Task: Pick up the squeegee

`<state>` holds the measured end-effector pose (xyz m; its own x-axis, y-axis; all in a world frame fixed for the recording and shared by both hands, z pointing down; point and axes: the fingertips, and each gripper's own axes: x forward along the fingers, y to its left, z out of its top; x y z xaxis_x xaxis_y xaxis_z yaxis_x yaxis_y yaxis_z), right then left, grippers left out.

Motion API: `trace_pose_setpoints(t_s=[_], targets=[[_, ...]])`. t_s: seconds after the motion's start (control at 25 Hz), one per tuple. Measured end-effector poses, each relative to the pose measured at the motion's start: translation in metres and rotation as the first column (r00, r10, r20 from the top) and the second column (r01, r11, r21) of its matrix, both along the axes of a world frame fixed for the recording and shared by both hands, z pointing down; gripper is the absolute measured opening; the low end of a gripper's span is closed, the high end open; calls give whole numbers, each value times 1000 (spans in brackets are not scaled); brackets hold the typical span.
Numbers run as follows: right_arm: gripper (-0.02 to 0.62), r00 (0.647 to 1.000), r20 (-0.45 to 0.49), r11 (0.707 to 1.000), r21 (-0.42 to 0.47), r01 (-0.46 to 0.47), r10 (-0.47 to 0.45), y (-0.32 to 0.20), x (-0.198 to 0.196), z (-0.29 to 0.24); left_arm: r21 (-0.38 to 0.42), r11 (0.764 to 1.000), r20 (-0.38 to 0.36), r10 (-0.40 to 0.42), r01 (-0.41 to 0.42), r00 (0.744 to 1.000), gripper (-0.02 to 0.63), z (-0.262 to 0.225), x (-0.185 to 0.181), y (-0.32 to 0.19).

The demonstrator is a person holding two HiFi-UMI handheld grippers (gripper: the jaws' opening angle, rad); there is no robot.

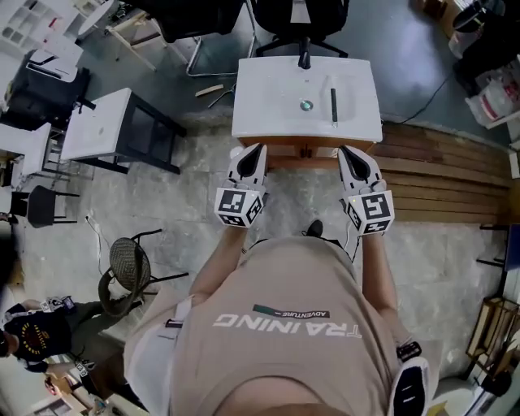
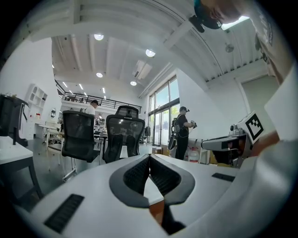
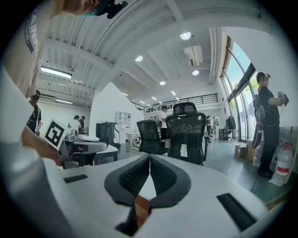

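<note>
The squeegee, a thin dark bar, lies right of centre on the small white table in the head view. Beside it, near the table's middle, sits a small round object. My left gripper and right gripper point level at the table's near edge, just short of it, one on each side. Both are shut with nothing between their pads. In the left gripper view and the right gripper view the jaw tips meet; the squeegee is hidden behind them.
Black office chairs stand behind the table. A second white table is at the left, and wooden planks lie on the floor at the right. A wire-mesh chair stands at the lower left. People stand far off.
</note>
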<state>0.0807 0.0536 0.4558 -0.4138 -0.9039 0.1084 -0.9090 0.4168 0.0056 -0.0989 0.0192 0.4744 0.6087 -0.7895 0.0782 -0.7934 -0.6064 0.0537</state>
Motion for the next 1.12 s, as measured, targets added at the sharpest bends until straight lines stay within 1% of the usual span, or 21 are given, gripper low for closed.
trace_pose_setpoints(t_s=[0.16, 0.28, 0.52, 0.64, 0.8, 0.96, 1.12], targets=[[31, 998, 56, 1000, -24, -4, 5, -18, 27, 18, -12, 1000, 22, -8, 8, 1000, 14, 8, 24, -15], [31, 996, 89, 998, -53, 25, -20, -27, 36, 29, -16, 999, 32, -35, 36, 999, 14, 10, 33, -22], [31, 995, 55, 995, -42, 91, -89, -44, 45, 29, -18, 996, 38, -88, 88, 995, 14, 12, 44, -32], [31, 993, 58, 994, -44, 103, -101, -57, 49, 30, -27, 994, 39, -105, 106, 994, 14, 14, 47, -42], [31, 994, 78, 995, -54, 80, -76, -64, 54, 33, -26, 996, 44, -80, 81, 996, 14, 14, 53, -56], [31, 995, 66, 994, -78, 81, -76, -79, 51, 40, -19, 997, 29, -75, 76, 997, 14, 15, 53, -73], [31, 997, 44, 997, -57, 61, -58, -110, 49, 33, -2, 999, 23, -51, 51, 998, 14, 14, 51, -105]])
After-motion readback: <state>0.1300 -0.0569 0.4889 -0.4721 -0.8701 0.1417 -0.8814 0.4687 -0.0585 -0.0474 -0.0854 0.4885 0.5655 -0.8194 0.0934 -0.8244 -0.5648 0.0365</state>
